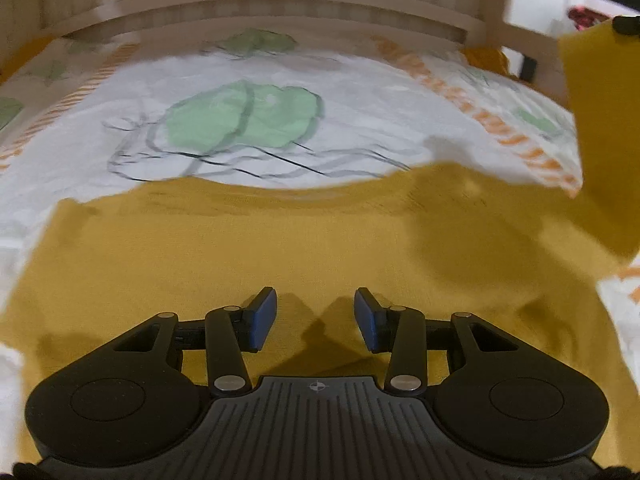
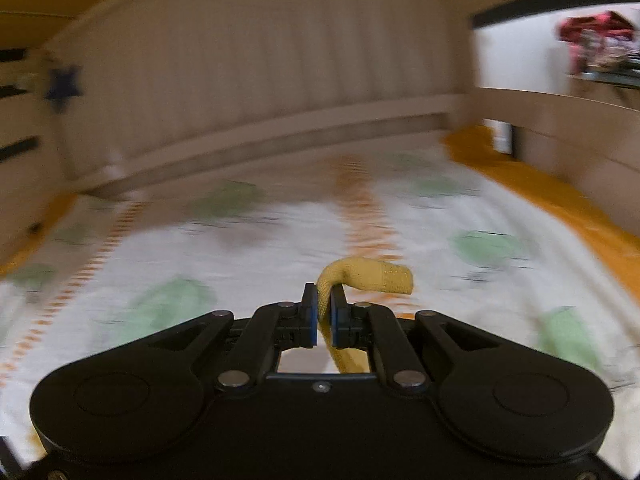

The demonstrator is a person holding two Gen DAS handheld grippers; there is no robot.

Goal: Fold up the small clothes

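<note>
A mustard-yellow garment (image 1: pixel 280 248) lies spread on the patterned bed sheet (image 1: pixel 248 80). My left gripper (image 1: pixel 316 316) is open and empty, hovering low over the garment's near part. At the right edge of the left wrist view a lifted part of the garment (image 1: pixel 596 128) hangs from the right gripper's tip (image 1: pixel 626 24). In the right wrist view my right gripper (image 2: pixel 324 316) is shut on a ribbed edge of the yellow garment (image 2: pixel 372 276), which curls over to the right above the sheet (image 2: pixel 260 240).
A pale wooden bed rail (image 1: pixel 260 4) runs across the far side of the bed, with slats behind it (image 2: pixel 240 80). A side rail (image 2: pixel 560 128) stands at the right. An orange blanket edge (image 2: pixel 540 196) lies along the right side.
</note>
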